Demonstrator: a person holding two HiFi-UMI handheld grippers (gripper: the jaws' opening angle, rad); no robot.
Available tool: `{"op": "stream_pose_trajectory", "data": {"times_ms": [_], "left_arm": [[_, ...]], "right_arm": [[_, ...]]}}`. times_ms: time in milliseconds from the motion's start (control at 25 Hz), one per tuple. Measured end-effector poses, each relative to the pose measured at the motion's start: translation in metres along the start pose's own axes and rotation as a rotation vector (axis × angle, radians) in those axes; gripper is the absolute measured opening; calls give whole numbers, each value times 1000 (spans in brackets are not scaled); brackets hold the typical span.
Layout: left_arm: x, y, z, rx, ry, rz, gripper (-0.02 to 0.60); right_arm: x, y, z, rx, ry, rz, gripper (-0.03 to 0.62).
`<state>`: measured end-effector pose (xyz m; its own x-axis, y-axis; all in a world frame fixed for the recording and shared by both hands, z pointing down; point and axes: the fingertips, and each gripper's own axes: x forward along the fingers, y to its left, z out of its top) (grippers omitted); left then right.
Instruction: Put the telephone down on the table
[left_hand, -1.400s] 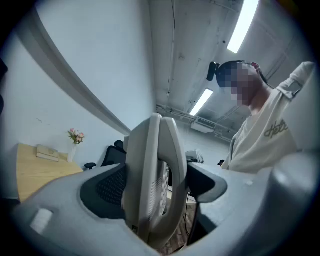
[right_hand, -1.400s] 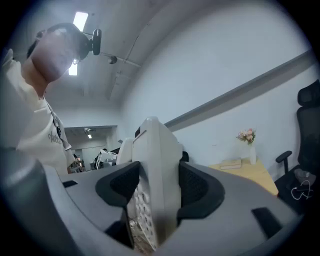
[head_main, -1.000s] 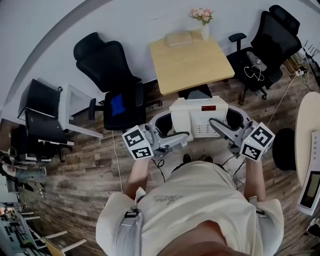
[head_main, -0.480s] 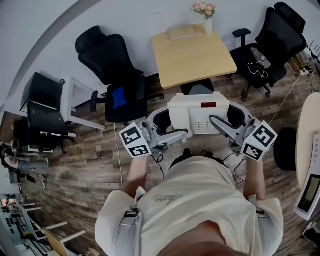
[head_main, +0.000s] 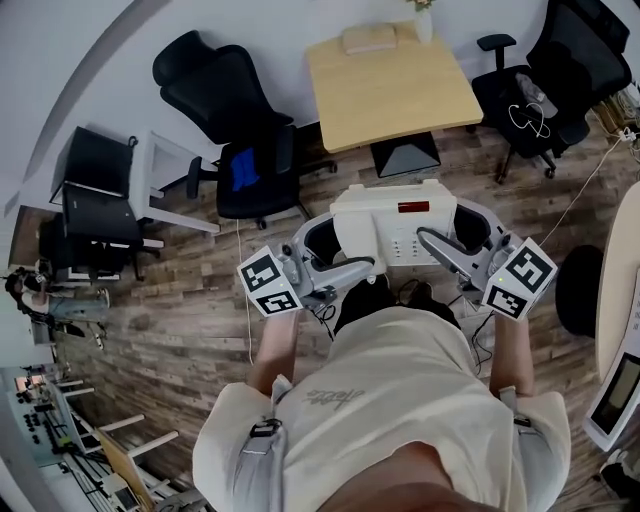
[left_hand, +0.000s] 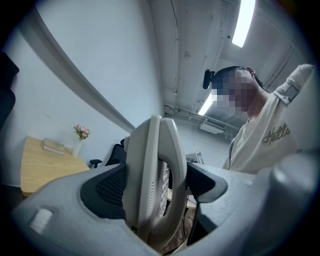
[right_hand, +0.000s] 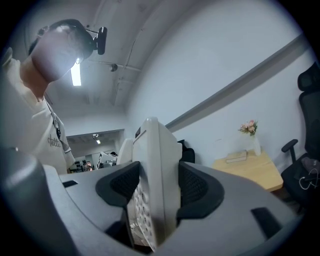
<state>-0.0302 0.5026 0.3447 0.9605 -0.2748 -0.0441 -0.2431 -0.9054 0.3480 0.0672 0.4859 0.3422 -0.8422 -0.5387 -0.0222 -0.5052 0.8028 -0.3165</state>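
Holding a white push-button desk telephone (head_main: 395, 225) above the wood-plank floor (head_main: 180, 330), short of the light wooden square worktop (head_main: 395, 85). The left tool (head_main: 335, 248) pinches the handset end and the right tool (head_main: 462, 238) the keypad end, each pair of jaws pressed onto the casing. The telephone's long axis runs from tool to tool, roughly parallel to the worktop's near edge. That worktop lies straight ahead, well apart, and neither hand is plainly nearer. Setting down probably calls for both hands to go forward together to the bare near half, clear of the pale book (head_main: 368, 40) and white vase (head_main: 424, 20) at the worktop's far edge.
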Motion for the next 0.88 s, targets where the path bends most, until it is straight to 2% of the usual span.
{"op": "stream_pose_trajectory", "data": {"times_ms": [320, 640, 880], "left_arm": [[2, 6, 2, -6, 0, 34, 383], [1, 41, 7, -29, -13, 14, 383], [-1, 75, 23, -30, -40, -8, 383]], "right_arm": [[4, -8, -1, 22, -4, 29, 230], [30, -30, 2, 22, 23, 4, 230], [59, -50, 15, -3, 39, -14, 230]]}}
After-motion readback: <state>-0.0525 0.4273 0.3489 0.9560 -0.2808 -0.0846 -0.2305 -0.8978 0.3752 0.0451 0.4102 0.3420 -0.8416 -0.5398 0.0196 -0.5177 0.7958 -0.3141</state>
